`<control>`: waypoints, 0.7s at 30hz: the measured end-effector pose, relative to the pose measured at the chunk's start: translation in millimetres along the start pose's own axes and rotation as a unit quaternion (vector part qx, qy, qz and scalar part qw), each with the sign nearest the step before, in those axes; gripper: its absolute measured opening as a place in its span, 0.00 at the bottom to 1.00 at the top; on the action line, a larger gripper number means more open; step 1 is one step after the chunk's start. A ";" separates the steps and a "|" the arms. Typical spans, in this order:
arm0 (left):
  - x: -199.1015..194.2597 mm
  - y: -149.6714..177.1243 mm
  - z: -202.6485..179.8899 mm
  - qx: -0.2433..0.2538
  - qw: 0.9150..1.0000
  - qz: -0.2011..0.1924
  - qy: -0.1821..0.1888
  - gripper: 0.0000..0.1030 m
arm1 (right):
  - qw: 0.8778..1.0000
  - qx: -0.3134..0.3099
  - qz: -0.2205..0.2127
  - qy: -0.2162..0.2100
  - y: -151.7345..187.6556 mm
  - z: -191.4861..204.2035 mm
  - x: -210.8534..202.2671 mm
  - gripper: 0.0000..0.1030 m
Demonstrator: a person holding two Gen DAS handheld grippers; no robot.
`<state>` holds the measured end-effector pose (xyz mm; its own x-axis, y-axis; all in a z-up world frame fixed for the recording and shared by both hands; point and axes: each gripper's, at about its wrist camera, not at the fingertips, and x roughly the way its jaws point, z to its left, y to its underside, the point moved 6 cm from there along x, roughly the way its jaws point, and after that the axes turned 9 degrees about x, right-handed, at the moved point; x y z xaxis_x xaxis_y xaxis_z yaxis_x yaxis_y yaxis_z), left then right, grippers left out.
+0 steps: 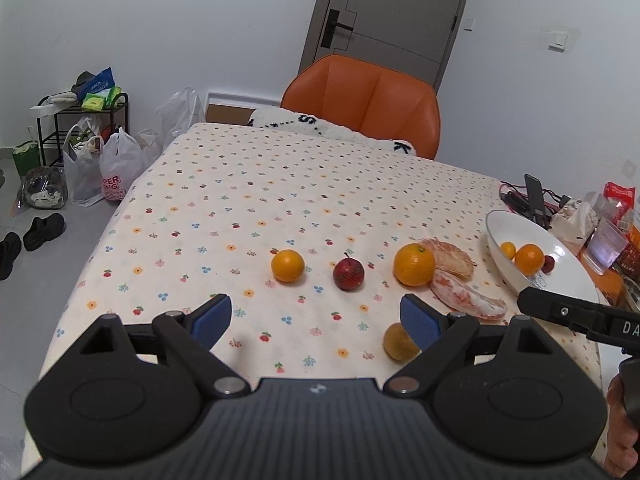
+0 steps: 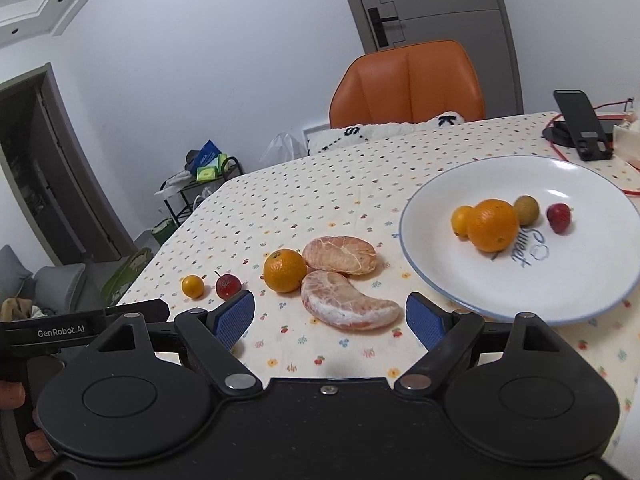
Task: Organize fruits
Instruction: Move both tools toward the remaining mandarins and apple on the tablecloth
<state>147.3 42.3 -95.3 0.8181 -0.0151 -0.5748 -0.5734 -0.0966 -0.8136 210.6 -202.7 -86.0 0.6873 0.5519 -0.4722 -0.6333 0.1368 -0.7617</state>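
Both the left gripper (image 1: 316,320) and right gripper (image 2: 330,320) hover wide and empty, and I'd worry the soft peeled segment (image 2: 348,300) near the desk's front edge, just short of the plate (image 2: 420,248), tears if pinched hard

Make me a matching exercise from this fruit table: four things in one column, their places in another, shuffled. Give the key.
Things:
1. small red fruit with stem
2. brownish fruit
3. white plate
4. peeled pomelo segments

Places:
A. holds four fruits
B. partly behind the left gripper pad
C. between two oranges
D. on the cloth beside the large orange

Pairs: 1-C, 2-B, 3-A, 4-D
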 end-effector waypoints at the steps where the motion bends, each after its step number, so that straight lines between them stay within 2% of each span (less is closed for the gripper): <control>1: 2.0 -0.1 0.8 -0.001 1.000 0.001 0.000 0.87 | 1.000 -0.003 0.002 0.000 -0.8 0.8 3.3 0.80; 15: 22.9 -9.3 10.6 -0.006 1.000 0.005 -0.003 0.84 | 0.999 -0.034 0.027 0.014 -2.8 8.8 38.9 0.79; 21: 31.2 -12.9 16.8 -0.006 1.000 0.006 -0.009 0.74 | 0.997 -0.058 0.034 0.029 -2.5 13.7 48.2 0.79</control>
<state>179.5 59.8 -104.3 0.8097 0.0021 -0.5868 -0.5832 -0.1088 -0.8050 240.4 -165.2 -100.8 0.6662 0.5078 -0.5462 -0.6355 0.0032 -0.7721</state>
